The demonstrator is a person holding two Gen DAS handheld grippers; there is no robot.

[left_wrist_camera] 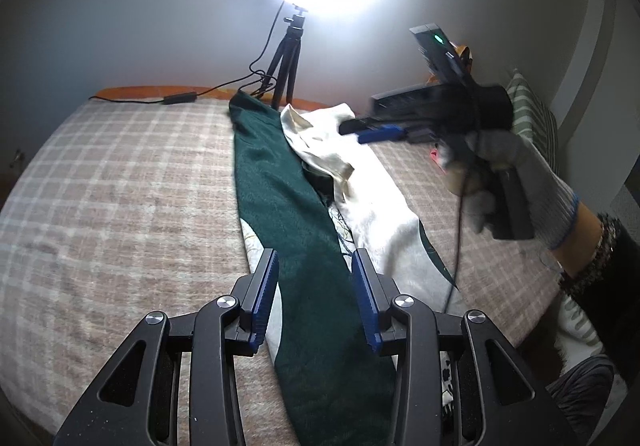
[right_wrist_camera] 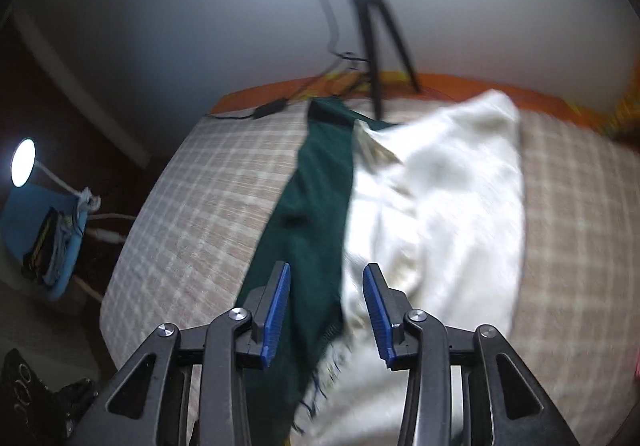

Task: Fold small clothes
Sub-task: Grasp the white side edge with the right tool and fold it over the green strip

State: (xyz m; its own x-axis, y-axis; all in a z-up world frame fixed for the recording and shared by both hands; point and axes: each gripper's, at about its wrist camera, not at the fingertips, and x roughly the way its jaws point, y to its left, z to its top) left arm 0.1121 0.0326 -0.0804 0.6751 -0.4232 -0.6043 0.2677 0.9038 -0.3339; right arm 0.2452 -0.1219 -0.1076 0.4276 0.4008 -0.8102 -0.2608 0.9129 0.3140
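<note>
A long dark green cloth (left_wrist_camera: 280, 181) lies lengthwise down the bed, and a cream cloth (left_wrist_camera: 372, 189) lies crumpled along its right side, partly overlapping it. My left gripper (left_wrist_camera: 315, 254) hovers low over the near part of the green cloth, open, the cloth passing under the gap with neither pad pressing on it. In the left wrist view my right gripper (left_wrist_camera: 352, 131), in a gloved hand (left_wrist_camera: 520, 165), hangs over the far end of the cream cloth. The right wrist view is blurred: the right gripper (right_wrist_camera: 328, 268) is open above the seam between green cloth (right_wrist_camera: 320, 181) and cream cloth (right_wrist_camera: 448, 185).
A plaid blanket (left_wrist_camera: 120, 185) covers the bed. At its far edge stands a tripod (left_wrist_camera: 288, 61) with a bright ring light, its cable and adapter (left_wrist_camera: 180, 98) trailing left. A striped pillow (left_wrist_camera: 536, 117) lies at the right. Off the bed's left side is a small lamp (right_wrist_camera: 22, 161).
</note>
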